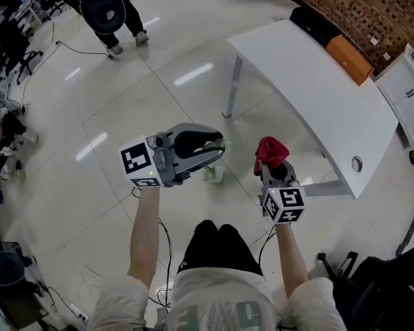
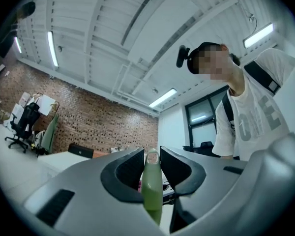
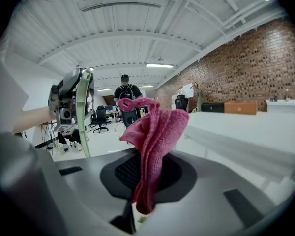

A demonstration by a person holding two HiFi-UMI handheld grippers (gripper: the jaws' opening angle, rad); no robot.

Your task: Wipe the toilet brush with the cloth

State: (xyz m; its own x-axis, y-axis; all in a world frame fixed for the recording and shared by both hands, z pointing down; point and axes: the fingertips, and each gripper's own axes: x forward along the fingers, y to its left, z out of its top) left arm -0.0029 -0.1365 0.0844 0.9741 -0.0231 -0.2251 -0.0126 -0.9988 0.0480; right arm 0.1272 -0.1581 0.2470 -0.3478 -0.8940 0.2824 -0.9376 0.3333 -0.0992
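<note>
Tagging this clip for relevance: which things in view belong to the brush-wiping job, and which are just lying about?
Part of the job:
- green toilet brush, clamped in the left gripper
- pink cloth, clamped in the right gripper

Just about:
- white table
- orange box on that table
- person standing across the floor

To my right, a white worktop carries an orange box at its far edge; a person stands on the floor ahead.
</note>
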